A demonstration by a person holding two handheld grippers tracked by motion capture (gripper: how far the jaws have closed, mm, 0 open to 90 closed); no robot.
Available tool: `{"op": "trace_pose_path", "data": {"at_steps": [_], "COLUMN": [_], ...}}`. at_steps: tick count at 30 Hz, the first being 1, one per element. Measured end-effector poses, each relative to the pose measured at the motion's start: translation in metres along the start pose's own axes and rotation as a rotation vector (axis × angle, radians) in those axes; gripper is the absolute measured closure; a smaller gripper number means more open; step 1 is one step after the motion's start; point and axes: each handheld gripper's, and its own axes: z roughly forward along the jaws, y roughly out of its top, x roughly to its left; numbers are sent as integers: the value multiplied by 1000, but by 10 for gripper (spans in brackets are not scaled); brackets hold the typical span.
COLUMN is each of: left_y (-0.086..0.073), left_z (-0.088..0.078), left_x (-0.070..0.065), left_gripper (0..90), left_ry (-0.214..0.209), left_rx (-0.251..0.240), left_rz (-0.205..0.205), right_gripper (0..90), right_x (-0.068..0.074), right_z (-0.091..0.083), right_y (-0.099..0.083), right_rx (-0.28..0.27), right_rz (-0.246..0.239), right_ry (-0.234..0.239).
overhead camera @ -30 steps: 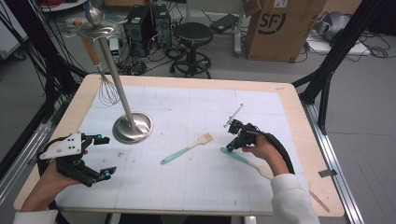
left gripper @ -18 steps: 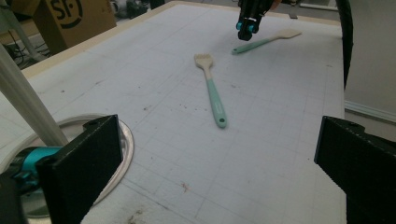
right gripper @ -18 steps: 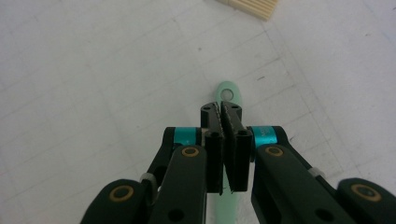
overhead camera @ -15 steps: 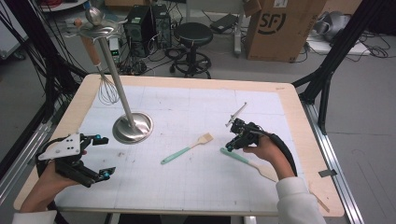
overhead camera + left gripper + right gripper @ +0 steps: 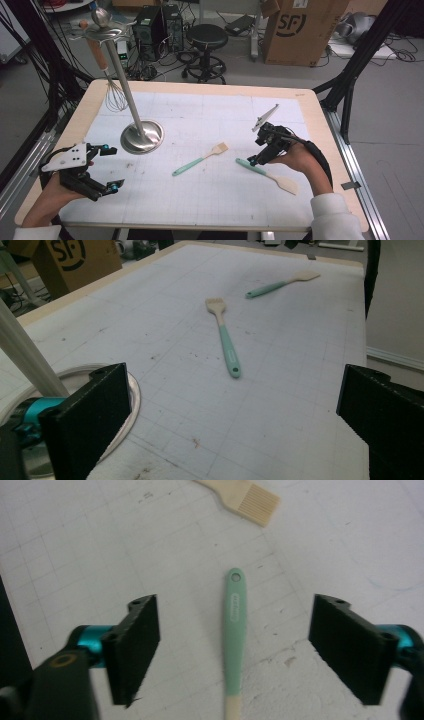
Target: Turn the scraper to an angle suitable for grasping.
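Spatula (image 5: pixel 266 174) lies flat on the gridded white worktop (image 5: pixel 210 205) near its right edge, under the right hand-held gripper (image 5: pixel 256 161), whose jaws have just been opening and stand wide, pads clear of it. Left hand-held gripper (image 5: pixel 112 167) gapes empty by the front-left corner. Cardboard box (image 5: pixel 295 30) and stool (image 5: pixel 206 37) stand on the grey floor beyond.

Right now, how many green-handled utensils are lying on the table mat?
2. A brush lies mid-mat, right of the stand's round base. A spatula lies farther right, its handle under the right gripper, whose open jaws straddle it without touching. None seems hidden.
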Motion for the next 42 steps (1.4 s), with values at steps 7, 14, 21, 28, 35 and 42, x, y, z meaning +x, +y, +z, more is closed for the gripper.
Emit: {"op": "trace_pose_path", "data": {"at_steps": [7,14,21,28,35,42], "left_y": [1,1,2,2,2,1], "left_z": [0,-1,-1,-1,-1,-2], "left_x": [-1,-1,-1,-2,-1,-1], "left_gripper": [17,17,16,16,16,16], "left_ry": [-2,1,2,0,1,3], "left_rx": [-4,-2,-5,-5,-5,-5], "left_rz": [1,3,2,5,3,-3], "right_gripper": [2,3,3,4,36,41], "right_x": [3,5,4,4,3,4], "right_z": [-13,-16,-14,0,13,24], "right_y": [-3,-12,-23,-36,-47,-53], "right_rx": [-1,17,35,86,123,170], "right_rz": [37,32,22,12,16,5], "right_ry": [-45,-57,-62,-78,-62,-56]}}
